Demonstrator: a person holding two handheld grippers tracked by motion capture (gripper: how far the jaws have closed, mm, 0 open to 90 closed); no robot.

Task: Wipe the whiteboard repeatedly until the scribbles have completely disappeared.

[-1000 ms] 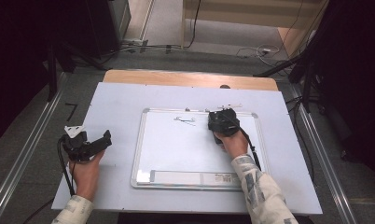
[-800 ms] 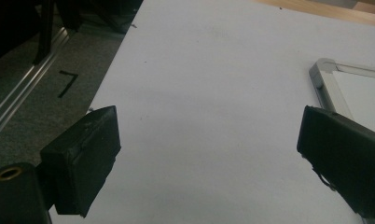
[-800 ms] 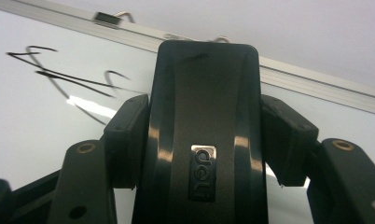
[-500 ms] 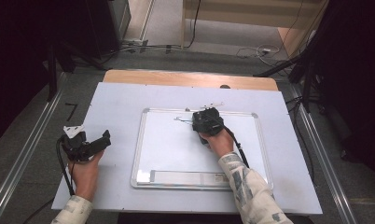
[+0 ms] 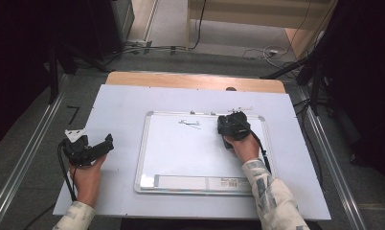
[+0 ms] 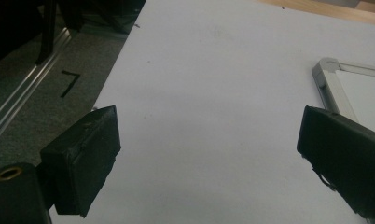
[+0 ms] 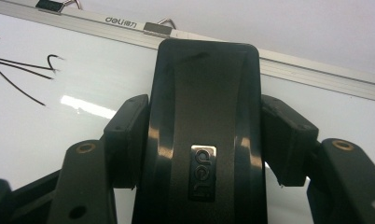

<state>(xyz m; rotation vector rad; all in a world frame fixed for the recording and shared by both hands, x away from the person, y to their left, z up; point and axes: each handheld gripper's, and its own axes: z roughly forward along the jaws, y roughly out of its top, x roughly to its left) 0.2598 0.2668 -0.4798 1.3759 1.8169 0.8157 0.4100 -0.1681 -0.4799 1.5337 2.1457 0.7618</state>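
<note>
Eraser: a black whiteboard eraser (image 7: 204, 135) with a silver logo plate on its back, clamped between the jaws of the right gripper (image 7: 204, 140); in the right gripper view it rests on the whiteboard (image 7: 59, 121), its far end close to the top frame.
Right gripper: jaws drawn in almost fully, pads pressed against the eraser's two long sides; in the high view the gripper (image 5: 233, 127) sits over the board's upper right corner, the hand behind it.
Left gripper: jaws wide apart with nothing between them; in the left gripper view the pads (image 6: 85, 158) hang over bare white table sheet (image 6: 213, 93), touching no object.
Left gripper, high view: it (image 5: 92, 149) is held at the left edge of the table — well apart from the board.
Marks: thin black pen strokes (image 7: 22, 70) on the board to the left of the eraser; the high view gives them as a small scribble (image 5: 190, 124) near the top edge, just beside the gripper.
High view alone: the whole board (image 5: 181, 163) with its label strip along the near edge, and both forearms.
Right gripper view alone: the printed brand on the frame and two metal clips (image 7: 157, 27) on the top rail — the eraser's logo too.
Left gripper view alone: the board's rounded left corner (image 6: 328, 74) and a black mark on the floor (image 6: 70, 83) beside the table.
</note>
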